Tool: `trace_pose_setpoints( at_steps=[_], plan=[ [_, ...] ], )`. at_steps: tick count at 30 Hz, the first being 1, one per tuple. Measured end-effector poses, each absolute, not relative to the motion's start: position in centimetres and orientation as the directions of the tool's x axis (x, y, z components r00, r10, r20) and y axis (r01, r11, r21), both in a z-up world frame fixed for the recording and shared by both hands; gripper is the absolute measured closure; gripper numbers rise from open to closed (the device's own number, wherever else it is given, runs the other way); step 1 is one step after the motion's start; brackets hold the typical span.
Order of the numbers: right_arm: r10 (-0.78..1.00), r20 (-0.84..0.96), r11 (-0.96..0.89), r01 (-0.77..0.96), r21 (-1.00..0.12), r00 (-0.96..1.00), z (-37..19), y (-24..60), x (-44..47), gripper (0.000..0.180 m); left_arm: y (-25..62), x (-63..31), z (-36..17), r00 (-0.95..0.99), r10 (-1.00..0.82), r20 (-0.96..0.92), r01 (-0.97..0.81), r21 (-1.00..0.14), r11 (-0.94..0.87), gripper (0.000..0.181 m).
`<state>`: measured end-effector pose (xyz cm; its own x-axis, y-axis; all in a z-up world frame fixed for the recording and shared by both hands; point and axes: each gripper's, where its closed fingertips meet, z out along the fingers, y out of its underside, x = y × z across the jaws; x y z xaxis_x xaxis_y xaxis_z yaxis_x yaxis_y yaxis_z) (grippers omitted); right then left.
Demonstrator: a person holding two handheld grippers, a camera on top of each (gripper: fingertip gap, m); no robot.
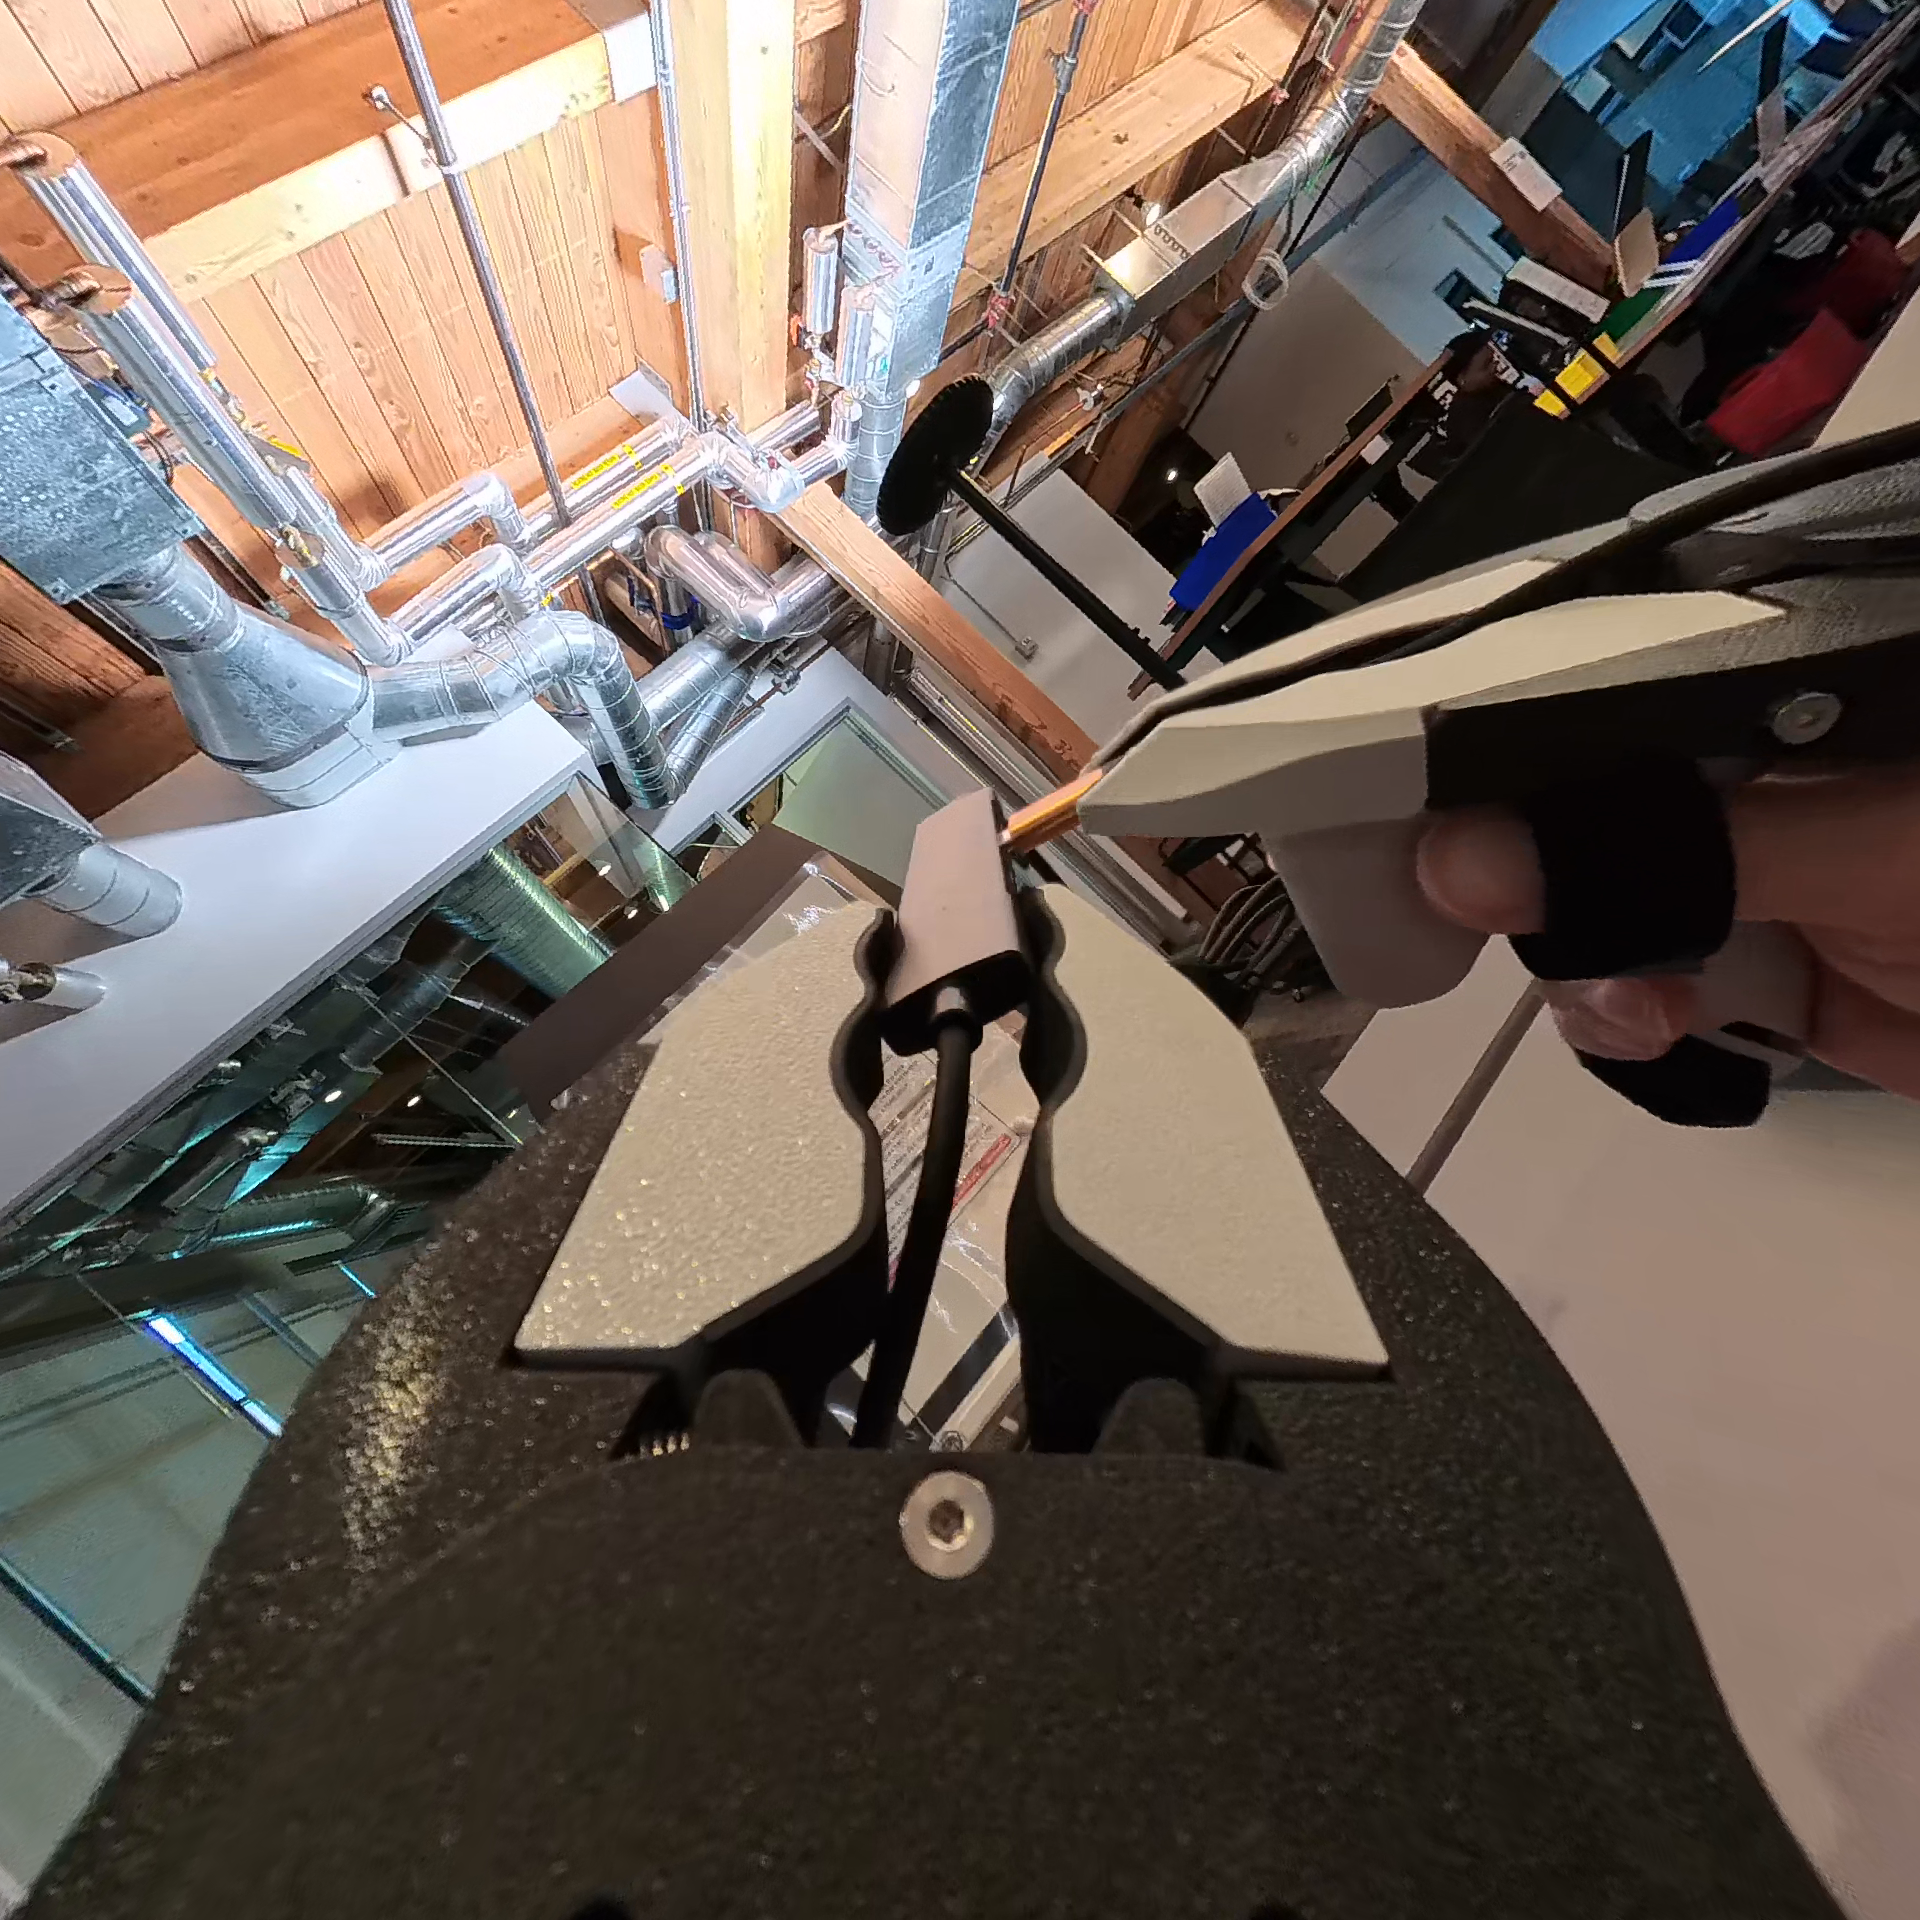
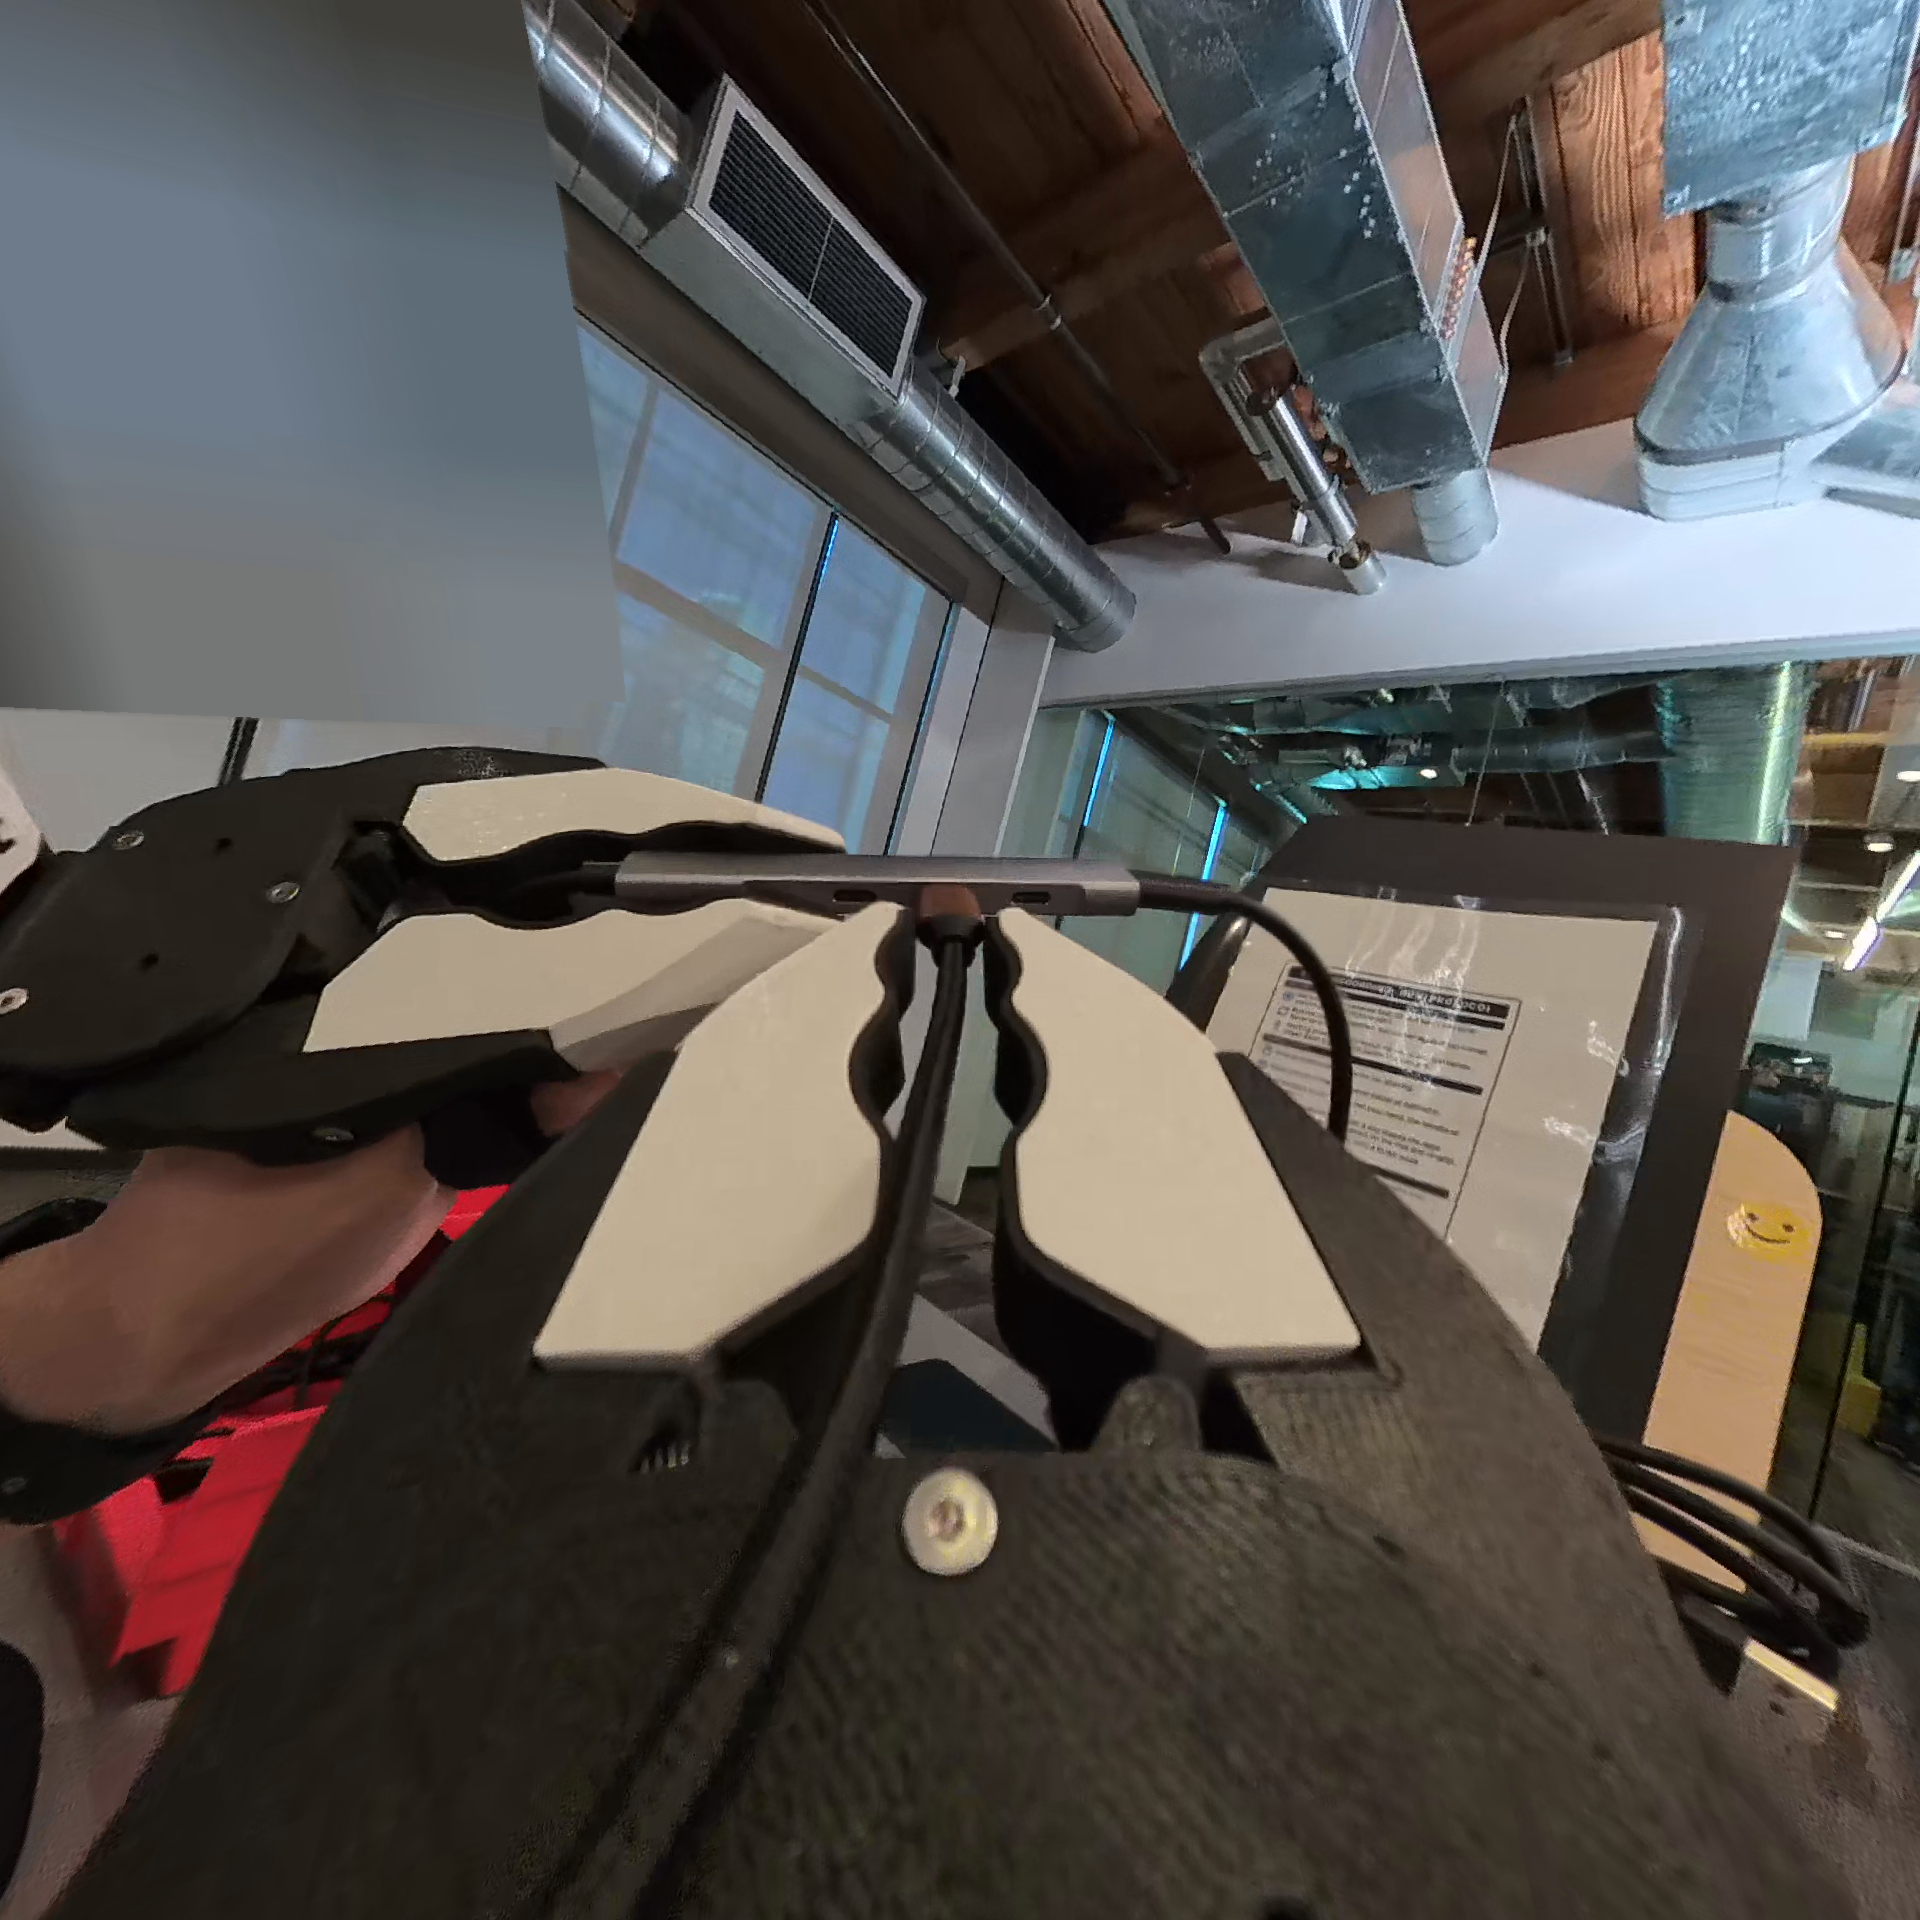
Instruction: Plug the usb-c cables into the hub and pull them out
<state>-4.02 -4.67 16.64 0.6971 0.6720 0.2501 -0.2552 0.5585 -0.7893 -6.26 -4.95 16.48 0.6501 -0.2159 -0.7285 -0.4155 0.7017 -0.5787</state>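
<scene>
My left gripper (image 1: pixel 961 935) is shut on one end of a slim grey hub (image 1: pixel 956 883) and holds it up in the air. The hub's own black cable (image 1: pixel 920 1226) runs back between my fingers. My right gripper (image 2: pixel 943 920) is shut on a copper-coloured USB-C plug (image 2: pixel 943 906), with its black cable (image 2: pixel 904 1195) trailing back between the fingers. The plug meets the middle port on the side of the hub (image 2: pixel 883 883), with an empty port on each side. How deep it sits I cannot tell. The right gripper (image 1: pixel 1101 779) and the plug (image 1: pixel 1044 821) also show in the left wrist view.
A person's hand (image 1: pixel 1662 935) holds the right gripper. A black-framed board with a laminated sheet (image 2: pixel 1403 1039) stands behind the hub. A coil of black cables (image 2: pixel 1766 1558) lies at the lower right. A red box (image 2: pixel 208 1507) is at the lower left. Ducts run overhead. My left and right fingertips are right by each other.
</scene>
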Motion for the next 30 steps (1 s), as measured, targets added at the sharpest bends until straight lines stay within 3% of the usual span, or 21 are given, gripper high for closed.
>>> trace_pose_setpoints(
  at_steps=[12, 19, 30],
  plan=[
    [0.686, 0.337, 0.629, -0.293, -0.72, 0.645, 17.5, -6.9, -3.7, 0.166, -6.9, -5.8, 17.3, 0.649, -0.427, -0.629, -0.17, -0.668, 0.725, 0.159],
    [0.719, 0.322, 0.584, -0.283, -0.761, 0.616, 17.9, -7.4, -4.3, 0.167, -7.8, -6.5, 17.9, 0.653, -0.309, -0.692, -0.245, -0.579, 0.778, 0.159],
    [0.732, 0.321, 0.569, -0.28, -0.774, 0.601, 17.3, -7.7, -5.3, 0.168, -9.5, -6.3, 19.2, 0.661, -0.359, -0.659, -0.175, -0.6, 0.781, 0.157]
  ],
)
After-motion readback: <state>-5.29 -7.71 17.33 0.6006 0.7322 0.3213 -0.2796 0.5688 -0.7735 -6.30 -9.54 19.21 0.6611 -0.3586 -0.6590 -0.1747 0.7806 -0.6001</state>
